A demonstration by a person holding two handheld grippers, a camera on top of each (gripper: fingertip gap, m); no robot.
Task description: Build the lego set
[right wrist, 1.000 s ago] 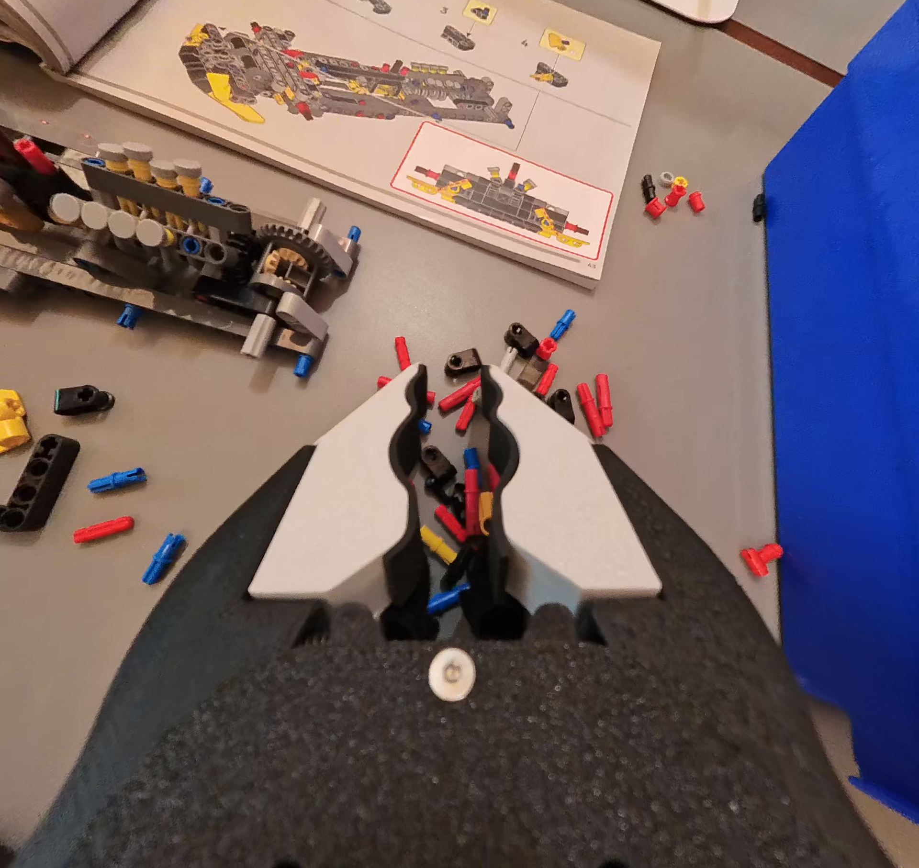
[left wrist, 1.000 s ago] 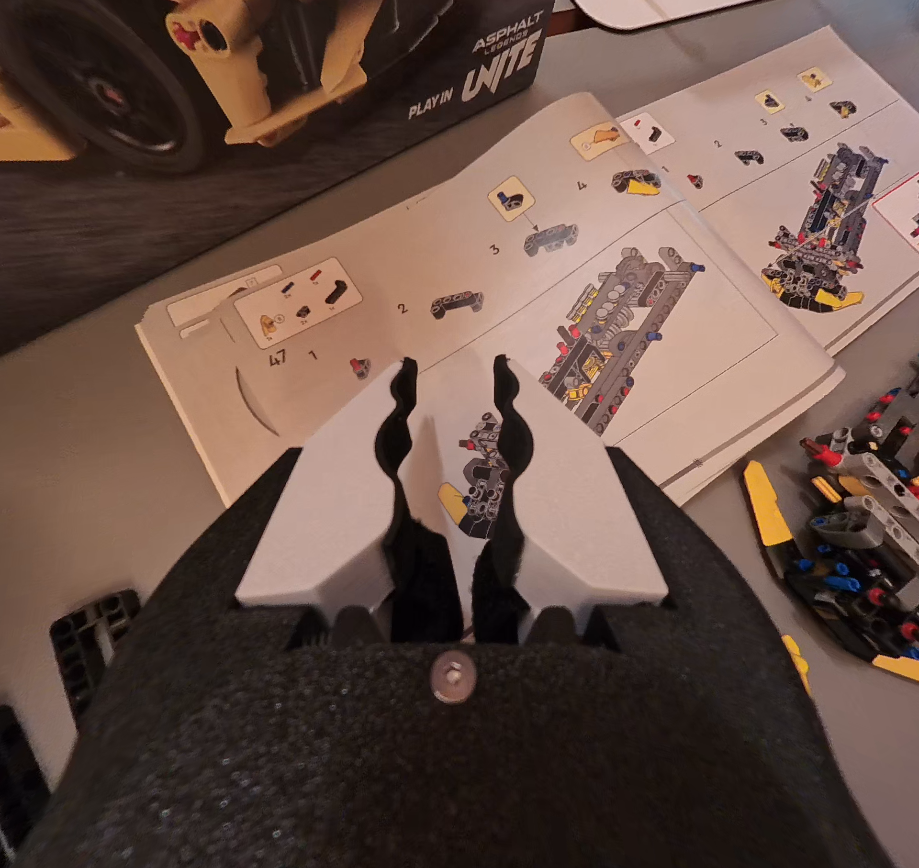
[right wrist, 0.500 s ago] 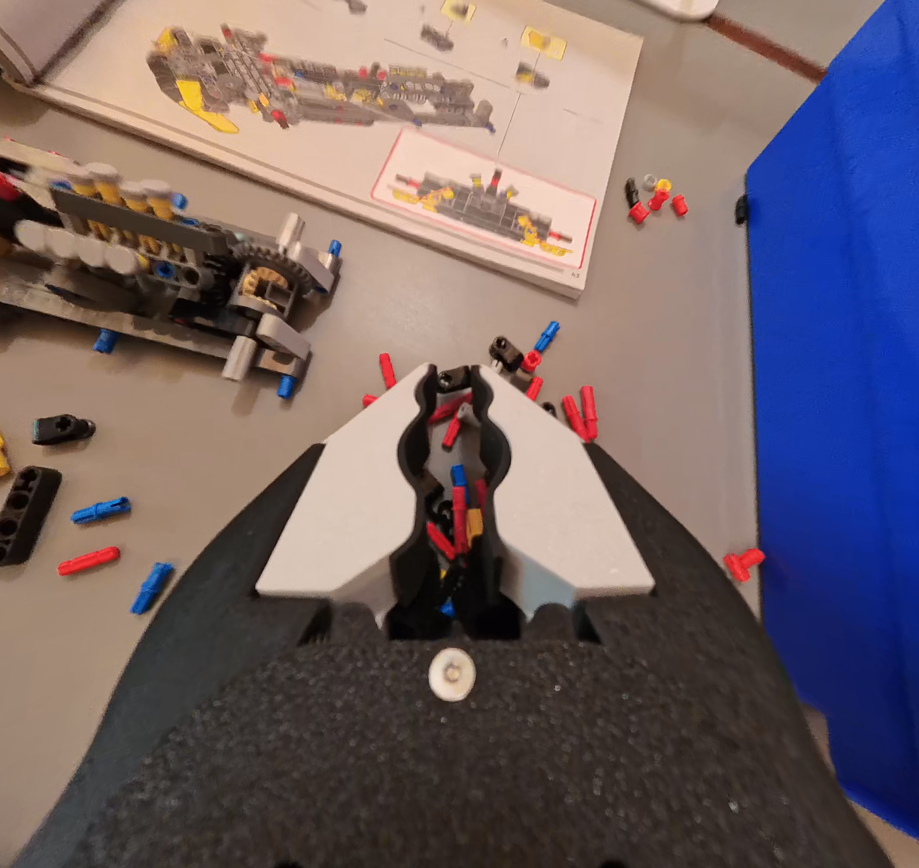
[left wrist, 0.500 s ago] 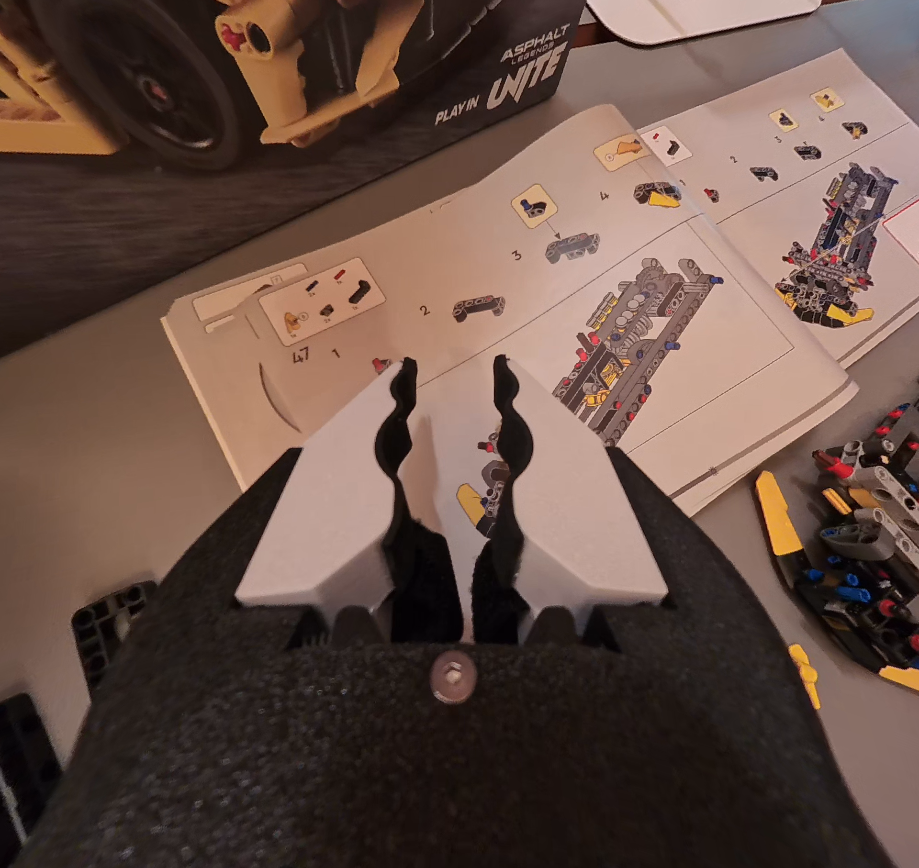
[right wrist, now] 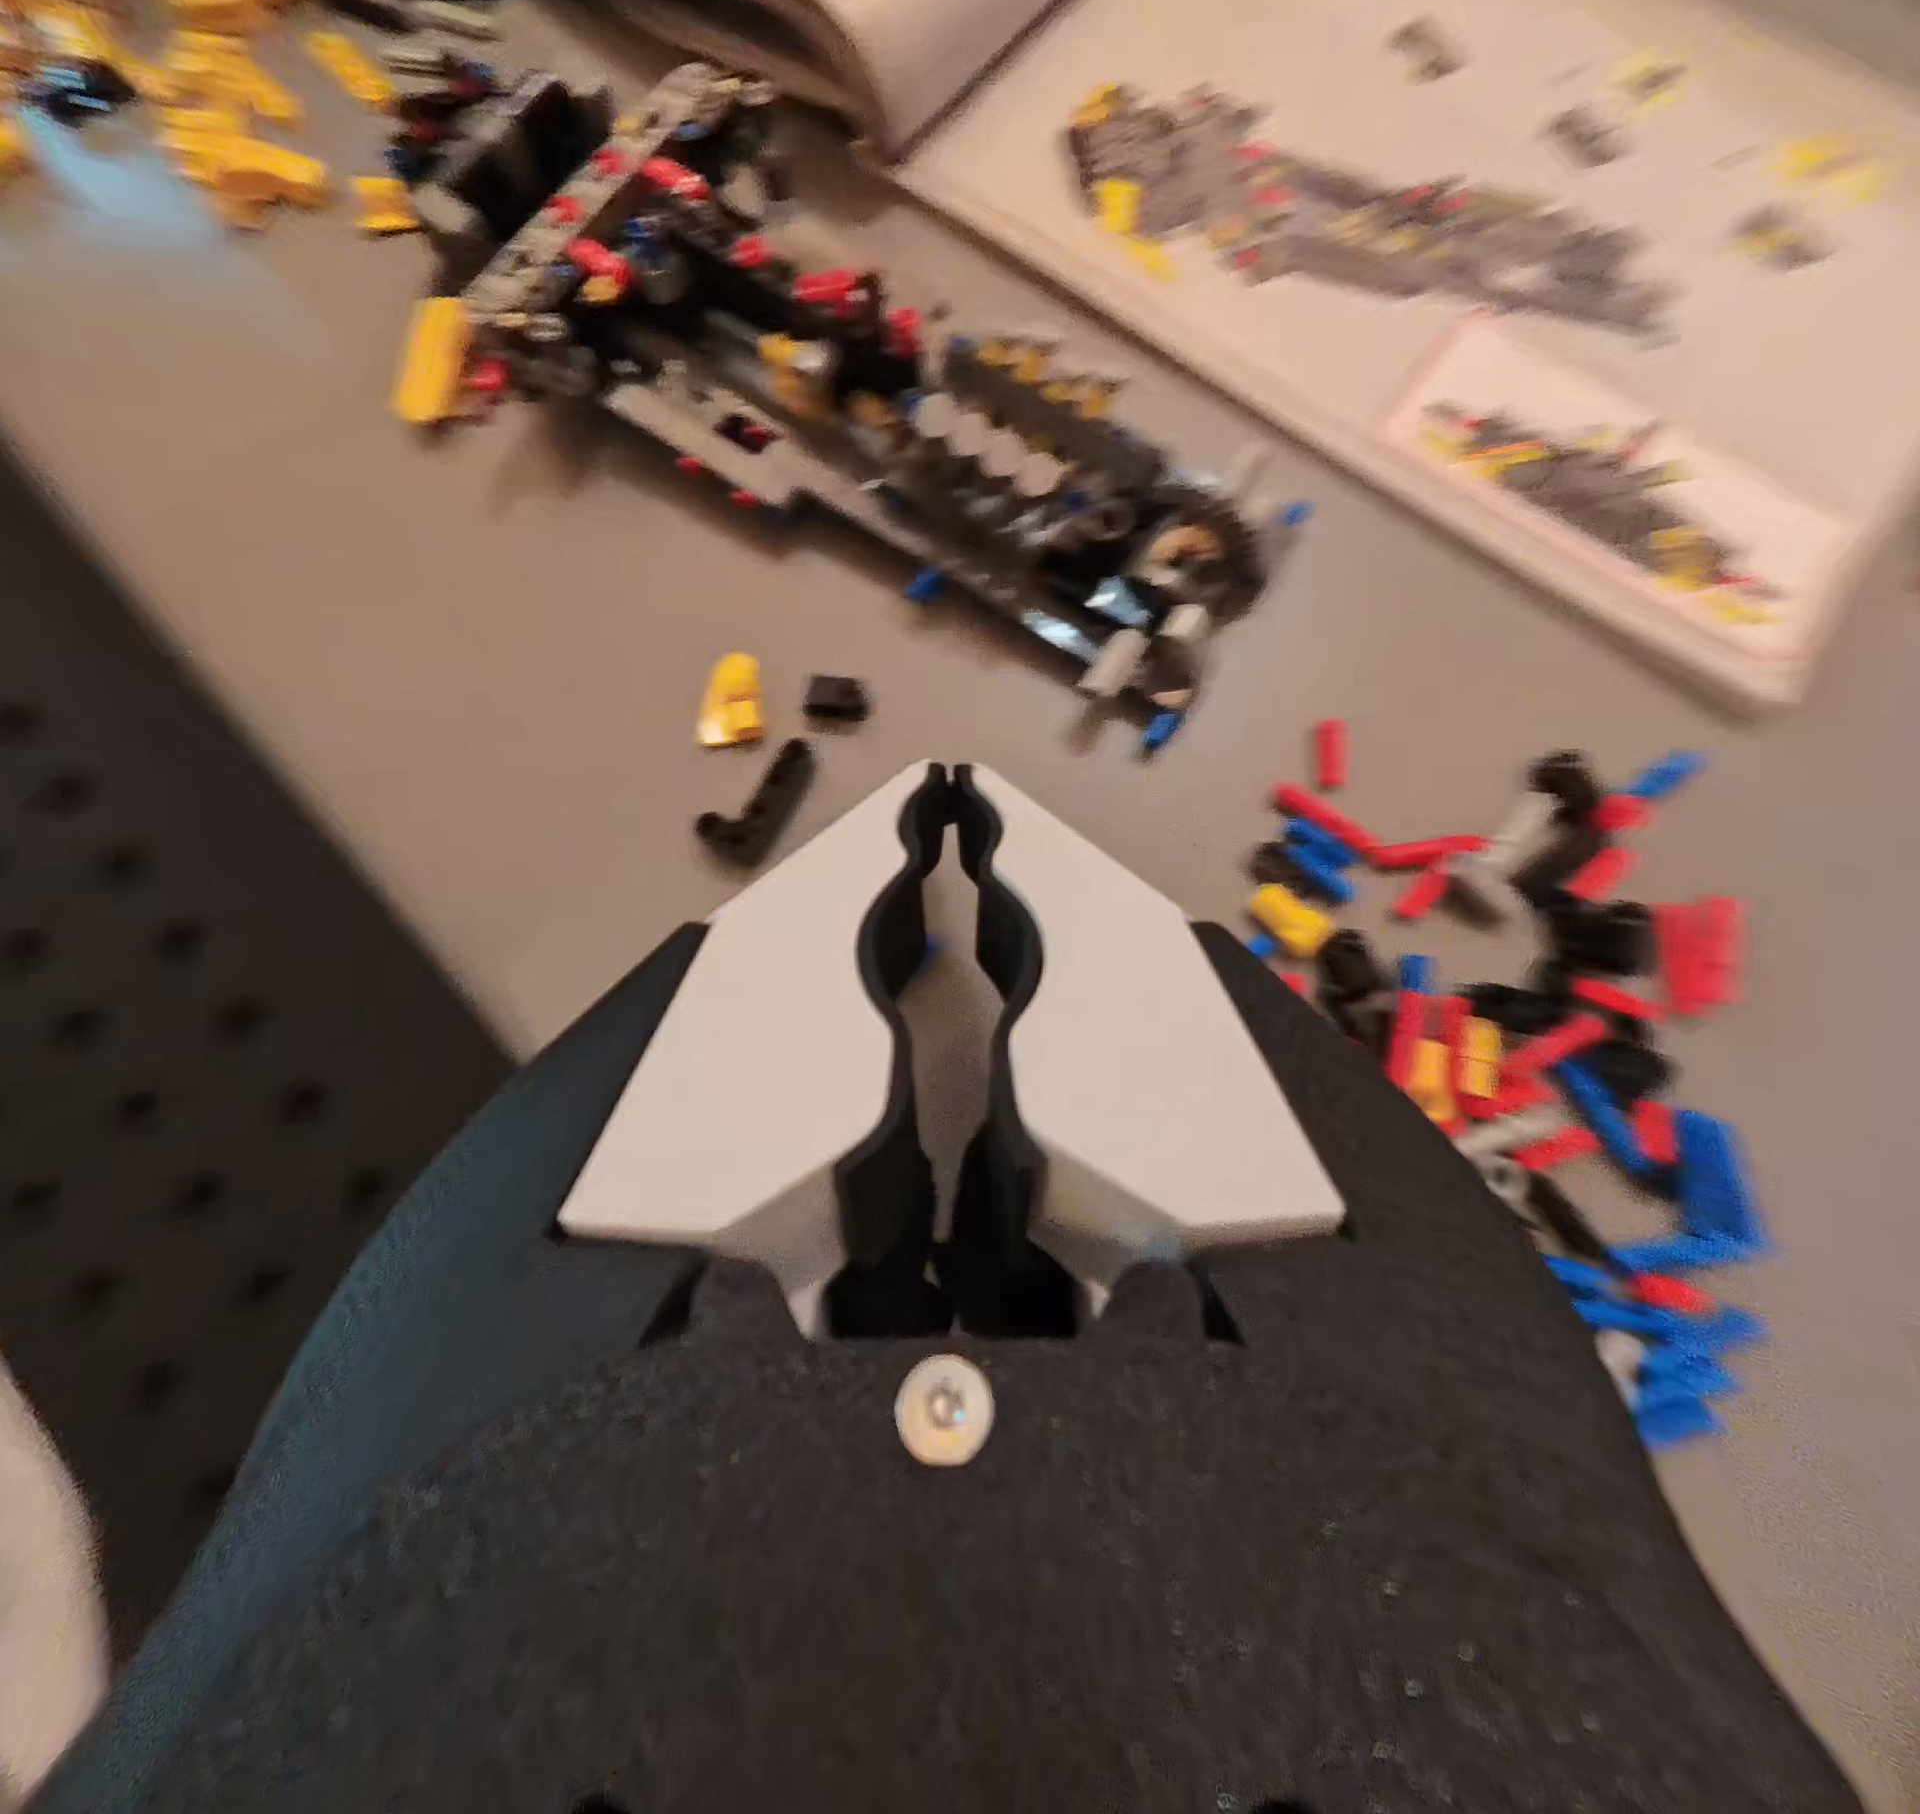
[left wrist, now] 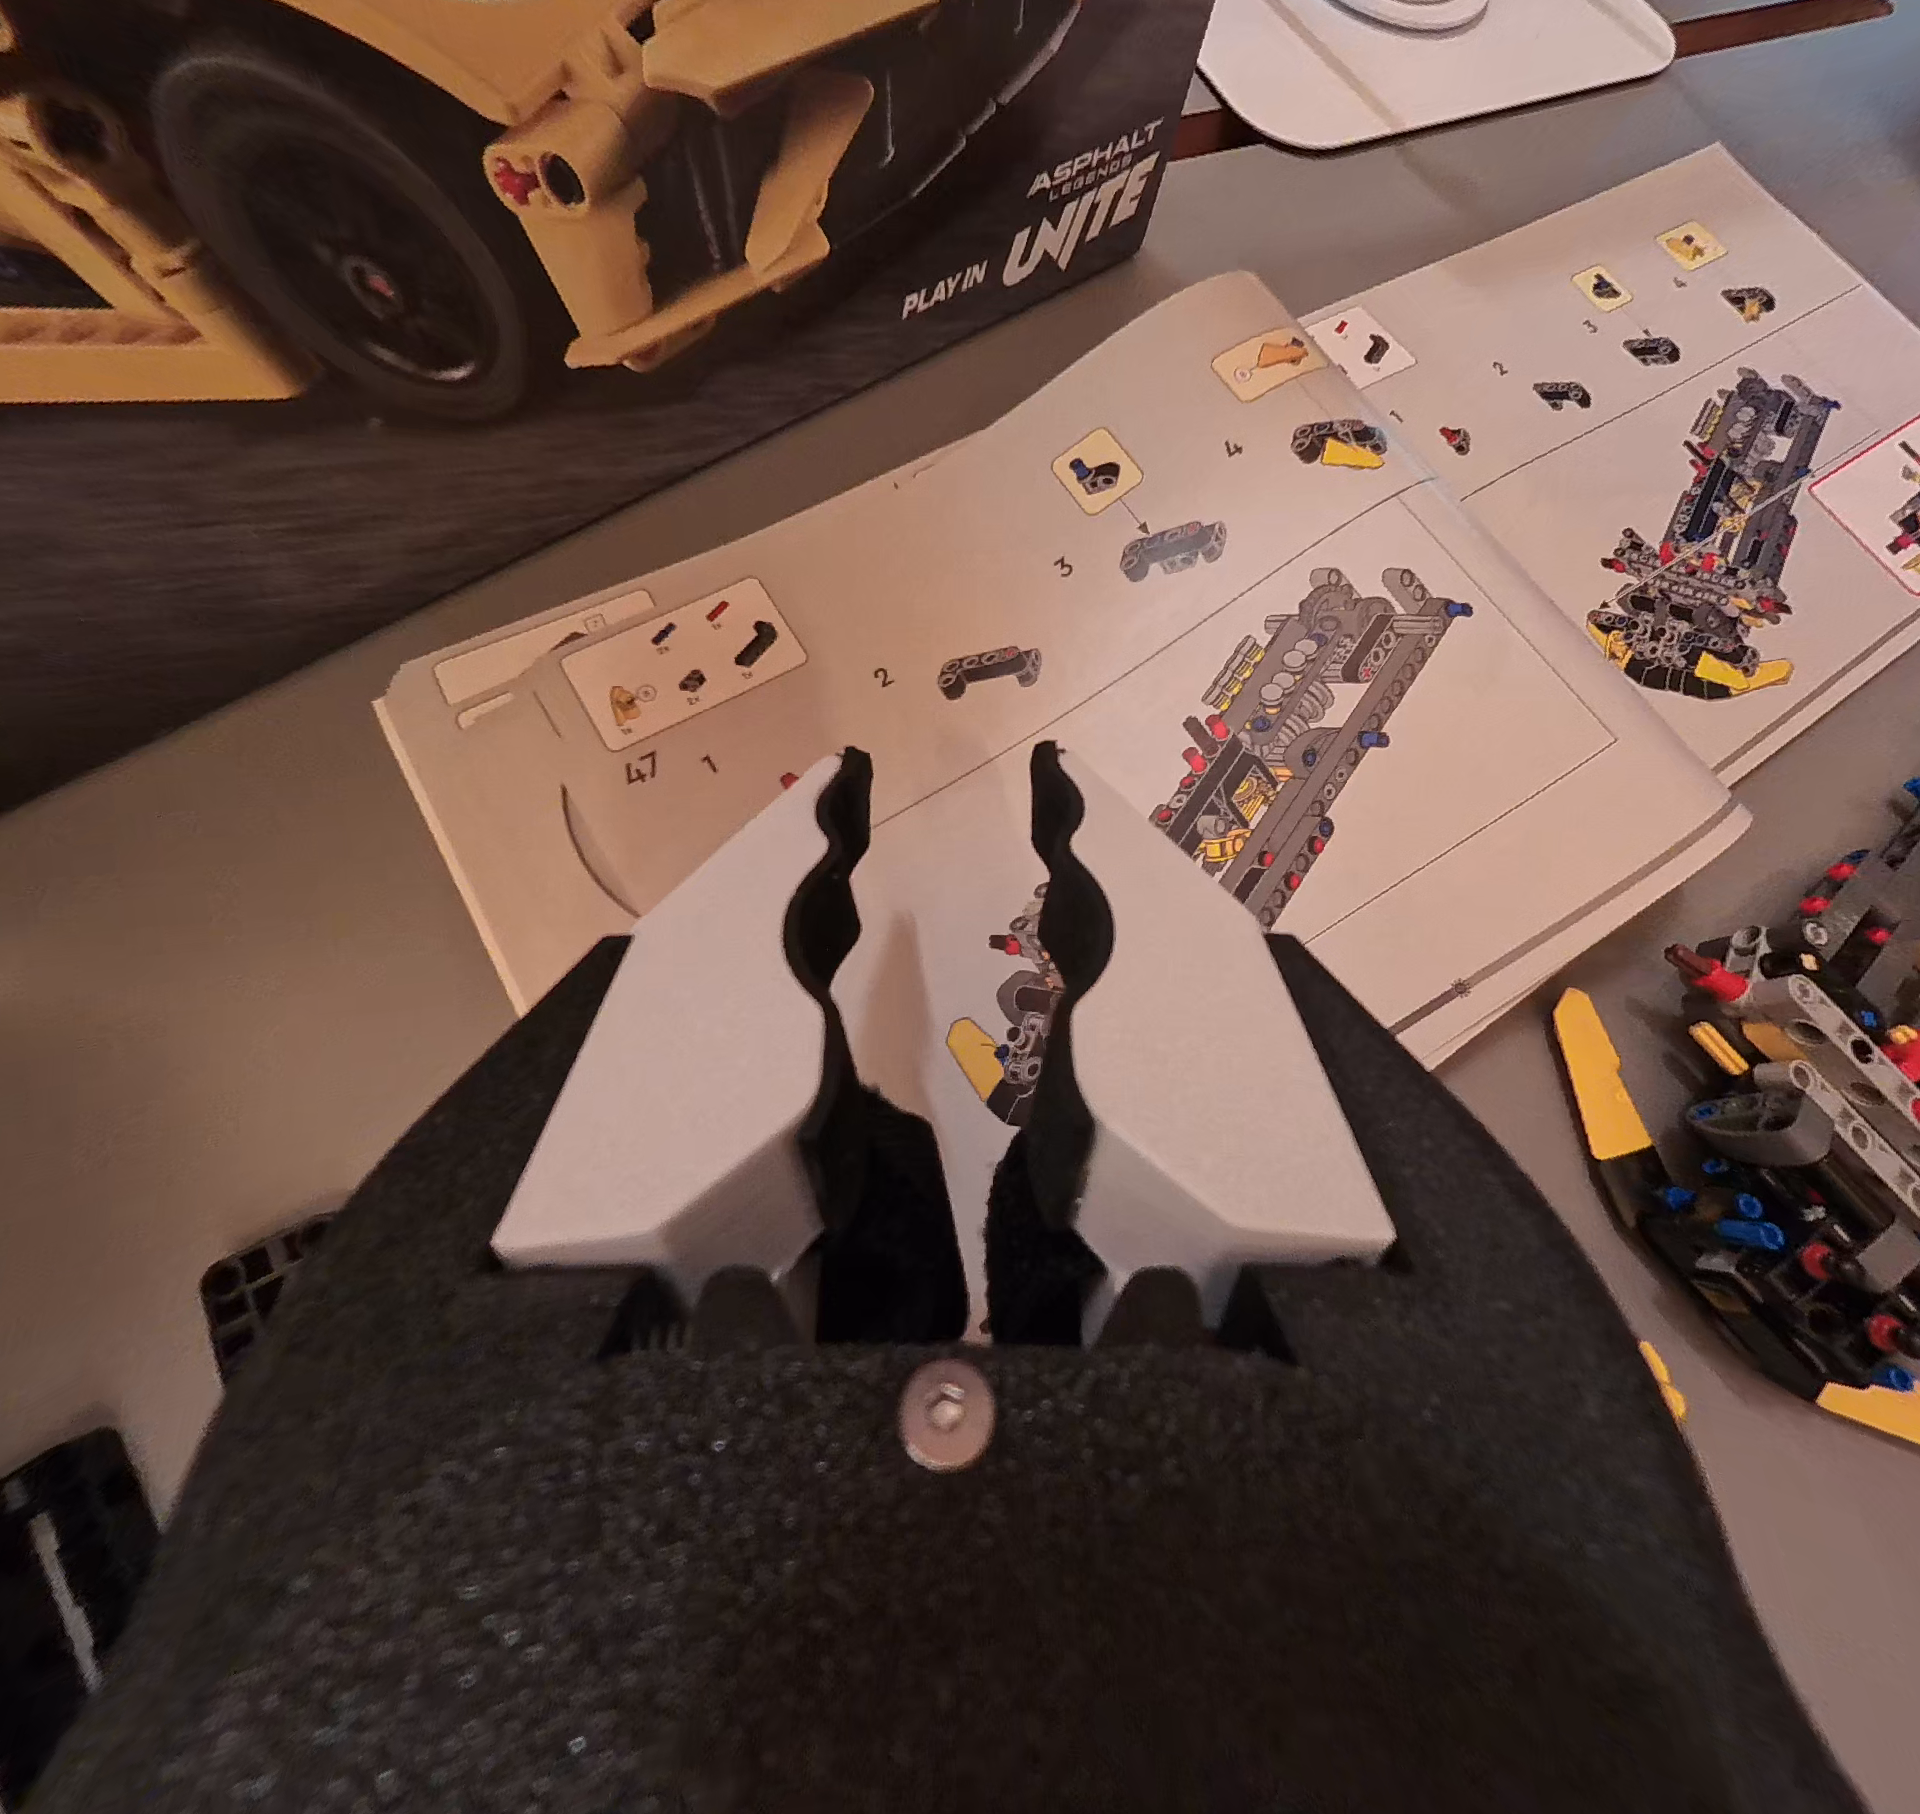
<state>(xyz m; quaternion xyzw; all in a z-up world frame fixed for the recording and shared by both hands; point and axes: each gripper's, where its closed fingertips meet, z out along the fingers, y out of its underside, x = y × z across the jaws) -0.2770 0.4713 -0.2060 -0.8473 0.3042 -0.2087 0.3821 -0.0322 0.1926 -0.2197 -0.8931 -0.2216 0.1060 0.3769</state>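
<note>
The left gripper (left wrist: 948, 762) hangs open over the instruction booklet (left wrist: 1039, 621); the right gripper (right wrist: 950, 775) is pinched closed, empty, near the chassis (right wrist: 831, 393).

Bare grey bench (right wrist: 436, 684) left of the part-built chassis (right wrist: 831, 393), loose pins (right wrist: 1507, 1016) crowding the right (blurred), open booklet (left wrist: 1039, 621) and upright box (left wrist: 520, 206) blocking the far side
</note>
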